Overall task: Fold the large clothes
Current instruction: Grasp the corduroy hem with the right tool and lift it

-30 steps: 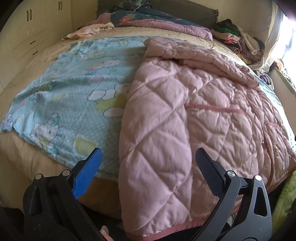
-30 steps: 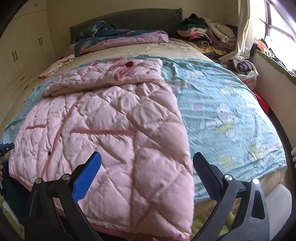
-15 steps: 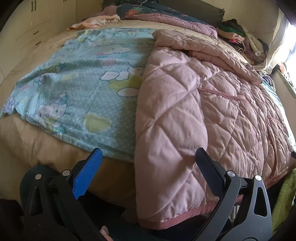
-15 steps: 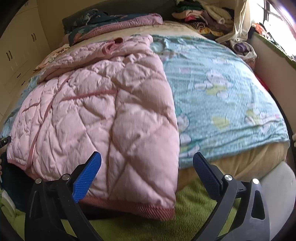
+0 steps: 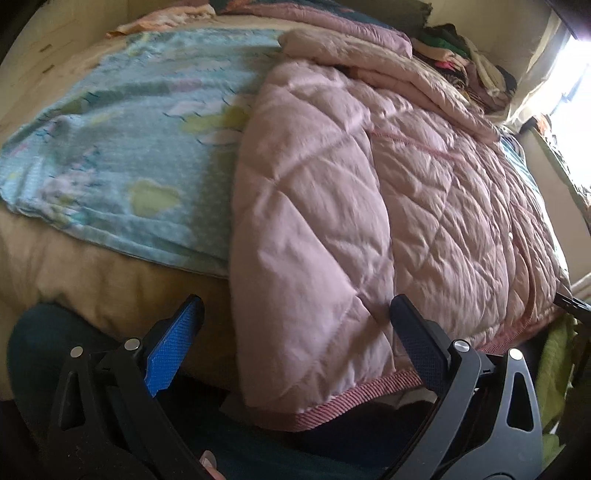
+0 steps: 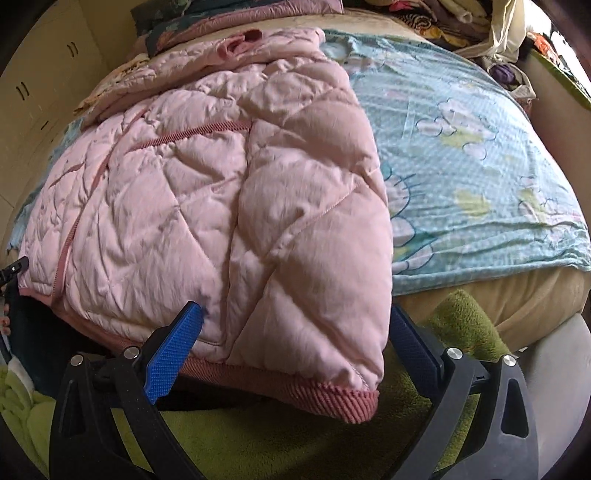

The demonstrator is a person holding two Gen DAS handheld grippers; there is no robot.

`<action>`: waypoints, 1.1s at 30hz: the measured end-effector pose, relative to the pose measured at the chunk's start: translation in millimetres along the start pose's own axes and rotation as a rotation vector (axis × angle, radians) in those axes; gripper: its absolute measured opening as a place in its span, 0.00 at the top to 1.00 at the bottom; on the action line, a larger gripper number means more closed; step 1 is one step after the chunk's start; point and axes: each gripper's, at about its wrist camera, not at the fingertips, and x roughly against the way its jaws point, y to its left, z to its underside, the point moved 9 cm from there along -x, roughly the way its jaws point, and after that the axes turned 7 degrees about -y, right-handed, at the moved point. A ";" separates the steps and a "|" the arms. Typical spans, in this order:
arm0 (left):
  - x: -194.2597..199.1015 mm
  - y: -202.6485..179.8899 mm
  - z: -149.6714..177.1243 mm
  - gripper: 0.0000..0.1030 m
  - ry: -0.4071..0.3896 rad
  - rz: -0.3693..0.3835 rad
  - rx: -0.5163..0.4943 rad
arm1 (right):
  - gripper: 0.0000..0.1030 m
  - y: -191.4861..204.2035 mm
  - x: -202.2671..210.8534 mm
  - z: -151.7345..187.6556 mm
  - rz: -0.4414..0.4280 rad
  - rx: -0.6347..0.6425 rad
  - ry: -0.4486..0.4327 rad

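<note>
A large pink quilted jacket (image 5: 351, 206) lies spread on the bed over a light blue cartoon sheet (image 5: 140, 147). Its ribbed hem (image 5: 343, 402) hangs over the near bed edge. My left gripper (image 5: 295, 332) is open, its jaws on either side of the jacket's left hem corner, close to it. In the right wrist view the jacket (image 6: 221, 192) fills the middle, and my right gripper (image 6: 295, 332) is open around its right hem corner (image 6: 332, 398). Neither gripper holds the fabric.
The blue sheet (image 6: 472, 158) covers a beige mattress (image 6: 517, 306). A green fleece (image 6: 295, 435) lies below the bed edge. Piled clothes (image 5: 469, 62) and folded bedding (image 5: 332, 18) sit at the bed's head. Cream cupboards (image 6: 44, 81) stand on the left.
Both grippers have dropped lower and moved in towards the jacket's hem at the bed edge. The hem corners now sit between the open jaws. The jacket has not moved.
</note>
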 end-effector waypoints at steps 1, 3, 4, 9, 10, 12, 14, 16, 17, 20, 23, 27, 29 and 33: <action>-2.8 -0.9 1.8 0.08 0.012 0.008 0.004 | 0.10 -0.1 0.0 1.3 -0.004 -0.001 0.002; -5.6 -1.4 3.2 0.08 0.019 0.012 0.011 | 0.21 4.3 -0.3 3.0 -0.040 -0.003 0.007; -6.7 -1.3 3.5 0.08 0.020 0.013 0.013 | 0.23 6.6 0.6 3.1 -0.050 -0.002 0.002; -9.5 -0.9 4.4 0.08 0.025 0.023 0.025 | 0.60 7.6 13.9 -2.3 -0.075 -0.004 -0.077; -9.8 -1.0 4.5 0.08 0.026 0.020 0.023 | 0.66 6.7 18.2 -3.9 -0.074 -0.011 -0.095; -9.5 -2.1 4.4 0.08 0.023 0.012 0.014 | 0.72 8.0 28.0 -9.5 -0.103 -0.024 -0.137; -7.0 -3.2 3.2 0.08 0.015 0.004 0.004 | 0.75 12.1 40.2 -17.9 -0.124 -0.025 -0.192; -3.9 -7.2 3.2 0.08 0.009 0.004 -0.020 | 0.77 15.6 49.1 -26.4 -0.135 -0.023 -0.235; -2.2 -10.3 3.9 0.12 0.007 0.008 -0.033 | 0.78 17.6 52.7 -30.5 -0.142 -0.023 -0.253; 5.9 -20.6 5.7 0.35 -0.014 -0.023 -0.092 | 0.79 20.0 59.3 -43.8 -0.155 -0.027 -0.290; 16.3 -31.2 1.8 0.68 -0.055 -0.037 -0.149 | 0.80 20.9 66.0 -54.8 -0.176 -0.030 -0.314; 30.2 -38.9 -14.2 0.89 -0.124 -0.049 -0.178 | 0.81 21.4 76.0 -71.8 -0.198 -0.037 -0.356; 34.7 -41.6 -24.0 0.91 -0.151 -0.046 -0.181 | 0.81 22.8 80.0 -78.4 -0.204 -0.036 -0.375; 44.2 -50.9 -48.2 0.91 -0.212 -0.036 -0.195 | 0.82 26.4 87.4 -90.7 -0.211 -0.027 -0.408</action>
